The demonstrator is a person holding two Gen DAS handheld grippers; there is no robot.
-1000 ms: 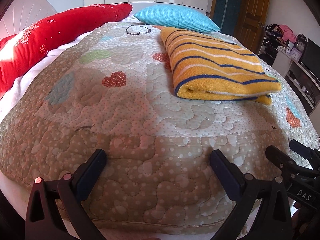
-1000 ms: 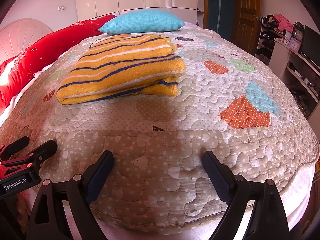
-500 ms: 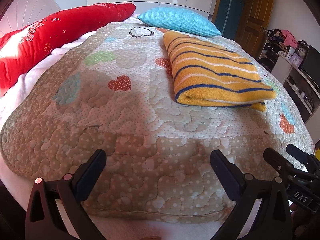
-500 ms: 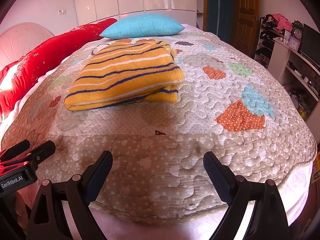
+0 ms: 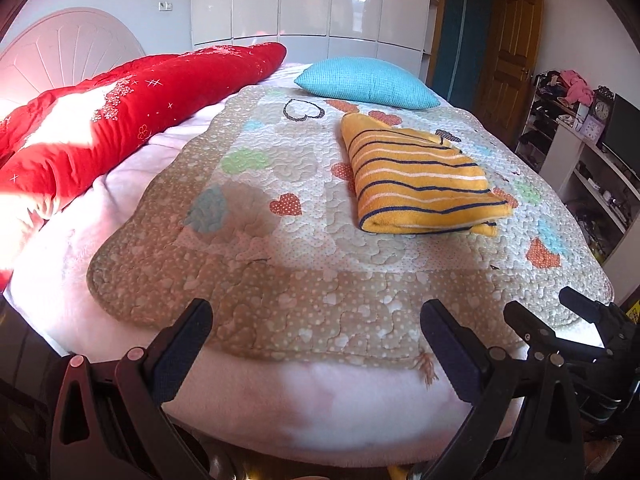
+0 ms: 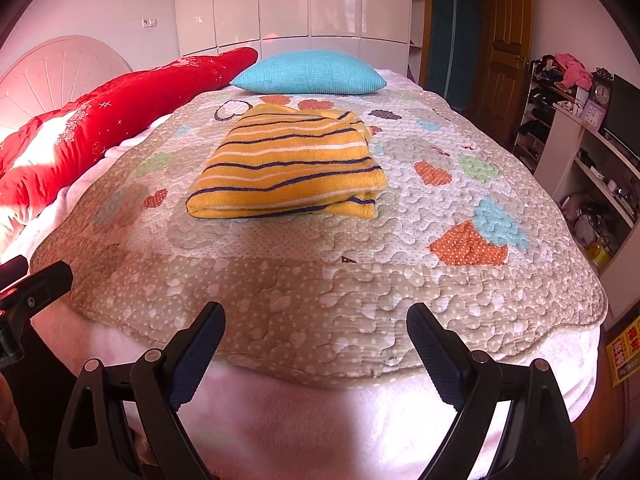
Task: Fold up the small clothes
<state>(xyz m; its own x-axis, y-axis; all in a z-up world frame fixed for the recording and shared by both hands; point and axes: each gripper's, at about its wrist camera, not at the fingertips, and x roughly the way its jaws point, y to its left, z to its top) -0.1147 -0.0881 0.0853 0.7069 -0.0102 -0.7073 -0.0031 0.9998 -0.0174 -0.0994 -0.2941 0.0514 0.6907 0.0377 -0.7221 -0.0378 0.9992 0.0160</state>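
Observation:
A yellow garment with dark blue and white stripes lies folded into a thick rectangle on the quilted bedspread; it also shows in the right wrist view. My left gripper is open and empty, held off the near edge of the bed, well short of the garment. My right gripper is open and empty too, also back from the bed's near edge. The right gripper shows at the lower right of the left wrist view.
A blue pillow and a red duvet lie at the far and left sides of the bed. A pink headboard stands at the left. Shelves with clutter and a wooden door are at the right.
Both grippers have pulled back from the bed and risen; the quilt's near edge and pink sheet now show below. The folded garment has not moved.

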